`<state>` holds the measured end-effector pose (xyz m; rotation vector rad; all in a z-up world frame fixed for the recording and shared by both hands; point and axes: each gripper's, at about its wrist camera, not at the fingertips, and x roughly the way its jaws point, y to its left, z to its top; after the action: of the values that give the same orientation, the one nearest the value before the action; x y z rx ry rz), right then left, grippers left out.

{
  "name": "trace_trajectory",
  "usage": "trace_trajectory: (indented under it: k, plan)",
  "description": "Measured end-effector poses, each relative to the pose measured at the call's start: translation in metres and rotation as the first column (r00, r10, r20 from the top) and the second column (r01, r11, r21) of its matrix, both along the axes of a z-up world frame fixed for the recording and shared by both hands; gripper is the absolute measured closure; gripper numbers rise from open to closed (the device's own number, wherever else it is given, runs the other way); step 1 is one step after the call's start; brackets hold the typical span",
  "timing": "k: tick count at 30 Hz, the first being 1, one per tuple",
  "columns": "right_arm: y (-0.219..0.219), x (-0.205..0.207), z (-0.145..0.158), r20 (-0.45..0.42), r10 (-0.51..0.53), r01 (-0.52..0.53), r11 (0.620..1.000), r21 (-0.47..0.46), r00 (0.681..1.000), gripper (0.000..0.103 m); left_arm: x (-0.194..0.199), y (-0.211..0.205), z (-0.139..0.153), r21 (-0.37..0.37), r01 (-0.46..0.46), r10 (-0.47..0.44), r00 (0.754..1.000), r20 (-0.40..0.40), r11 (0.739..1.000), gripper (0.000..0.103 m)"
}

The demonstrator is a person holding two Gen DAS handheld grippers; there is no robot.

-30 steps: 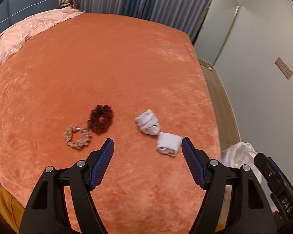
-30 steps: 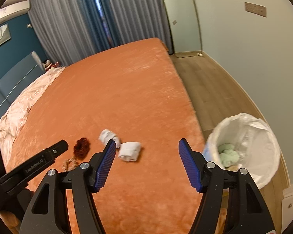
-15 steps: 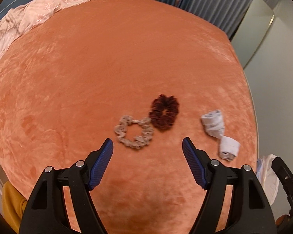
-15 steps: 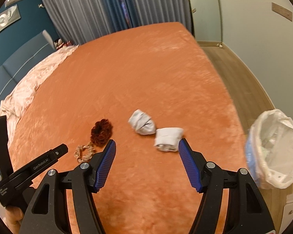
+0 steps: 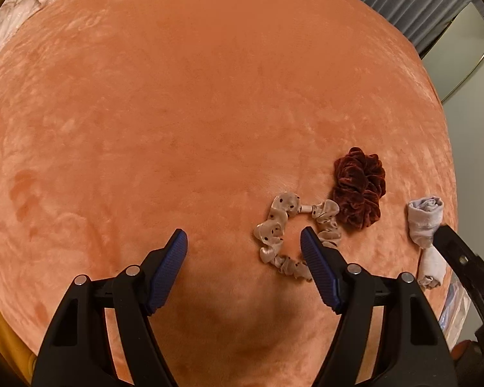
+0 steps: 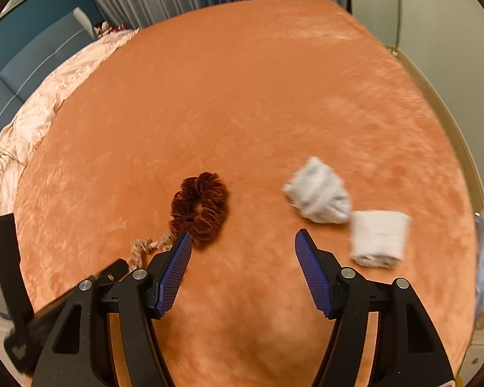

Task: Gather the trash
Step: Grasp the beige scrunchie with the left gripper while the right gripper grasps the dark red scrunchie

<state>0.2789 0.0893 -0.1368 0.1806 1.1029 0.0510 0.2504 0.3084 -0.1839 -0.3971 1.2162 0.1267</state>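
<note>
Two crumpled white tissue wads (image 6: 319,193) sit right of centre on the orange bedspread (image 6: 242,96); right gripper (image 6: 243,245) angled down, jaws apart, empty.

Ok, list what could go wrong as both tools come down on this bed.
1. The left tool is open with its right finger over the beige scrunchie; it may grab an accessory, not trash.
2. The brown scrunchie touches the beige one and lies by the right tool, so either could get dragged along.
3. The two white wads lie close together; one pinch may nudge the other toward the bed edge.
</note>
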Motion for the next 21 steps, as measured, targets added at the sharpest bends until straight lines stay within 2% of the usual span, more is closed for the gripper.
trace_trajectory:
  k: [4,7,9,10,11,13,15,21]
  plan:
    - [0.014,0.026,-0.024,-0.055,0.000,0.000,1.000,0.000,0.998,0.041,0.008,-0.003,-0.014,-0.025,0.013,-0.013,1.000,-0.024,1.000,0.049]
    - [0.022,0.040,-0.041,-0.103,0.007,-0.006,1.000,0.011,0.995,0.050,0.010,-0.005,-0.019,-0.007,0.006,-0.006,1.000,-0.019,1.000,0.054]
    - [0.028,0.047,-0.053,-0.130,0.024,-0.023,1.000,0.008,0.991,0.059,0.011,-0.006,-0.019,0.003,0.010,-0.010,1.000,-0.011,1.000,0.056]
    - [0.029,0.048,-0.058,-0.140,0.029,-0.028,1.000,0.010,0.990,0.062,0.012,-0.007,-0.019,0.006,0.010,-0.010,1.000,-0.009,1.000,0.061]
    - [0.031,0.049,-0.063,-0.154,0.034,-0.032,0.999,0.017,0.987,0.068,0.013,-0.007,-0.019,0.010,0.012,-0.012,1.000,-0.004,1.000,0.071]
    - [0.032,0.049,-0.070,-0.169,0.041,-0.034,0.998,0.044,0.985,0.077,0.014,-0.008,-0.019,0.001,0.027,-0.027,1.000,-0.003,1.000,0.084]
    - [0.033,0.048,-0.069,-0.164,0.051,-0.043,0.998,0.054,0.985,0.087,0.016,-0.011,-0.020,-0.005,0.036,-0.036,0.999,-0.003,0.999,0.094]
    - [0.027,0.031,-0.046,-0.119,0.084,-0.077,0.995,0.058,0.989,0.091,0.013,-0.026,-0.005,0.010,0.063,-0.063,0.998,0.013,0.998,0.097]
